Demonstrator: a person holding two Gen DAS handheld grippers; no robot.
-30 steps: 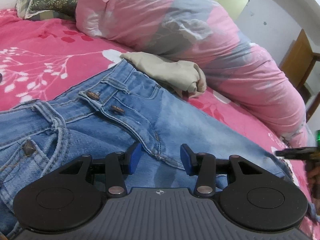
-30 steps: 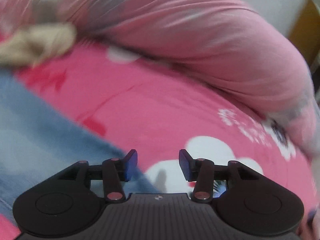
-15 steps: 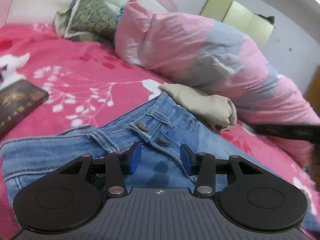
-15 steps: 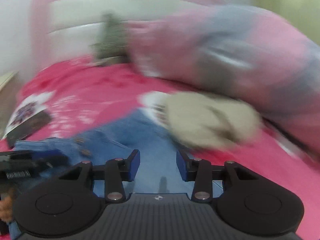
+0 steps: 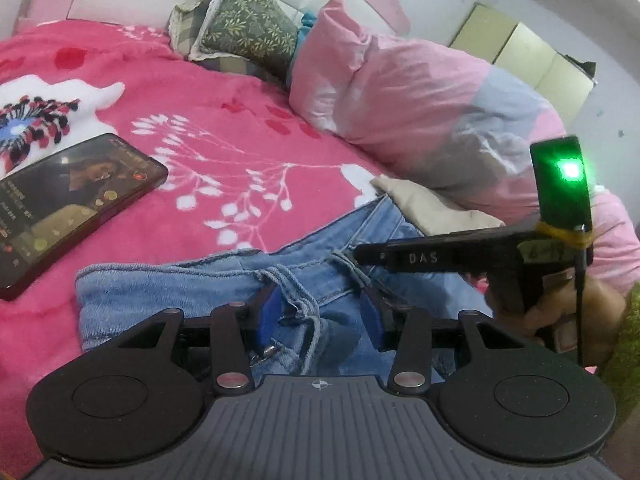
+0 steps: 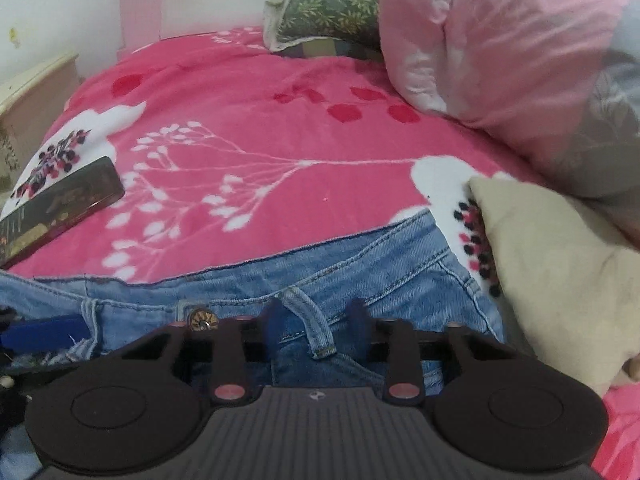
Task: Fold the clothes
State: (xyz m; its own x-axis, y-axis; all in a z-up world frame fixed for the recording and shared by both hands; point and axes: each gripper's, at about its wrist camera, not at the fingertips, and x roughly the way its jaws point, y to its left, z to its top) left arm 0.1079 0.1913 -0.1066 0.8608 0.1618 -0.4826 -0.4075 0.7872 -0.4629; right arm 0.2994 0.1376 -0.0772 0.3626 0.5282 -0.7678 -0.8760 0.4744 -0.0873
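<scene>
Step in hand, as we judge it: taking hold of the jeans at the waistband, one tong each side, ahead of a fold. The jeans lie flat on the pink bedspread, waistband toward 12 o'clock in both wrist views, w/ a phone at approx. 9 o'clock of them and a beige cloth at 3 o'clock, touching the waistband's right end.

To do it well, we would bite the band itself, not just a belt loop, w/ both tongs at equal depth so the fold line runs straight. We would also keep the right side clear of the beige cloth so it is not dragged along.

Left gripper: jaws wide apart, nothing clamped. A belt loop and a frayed strand sit in the gap by the left pad; contact w/ the denim below is likely, not certain.

Right gripper: jaws likewise spread, released. A second belt loop lies between the pads, a button at 9 o'clock of them. Pads seem to rest on the denim; no grip made yet.
</scene>
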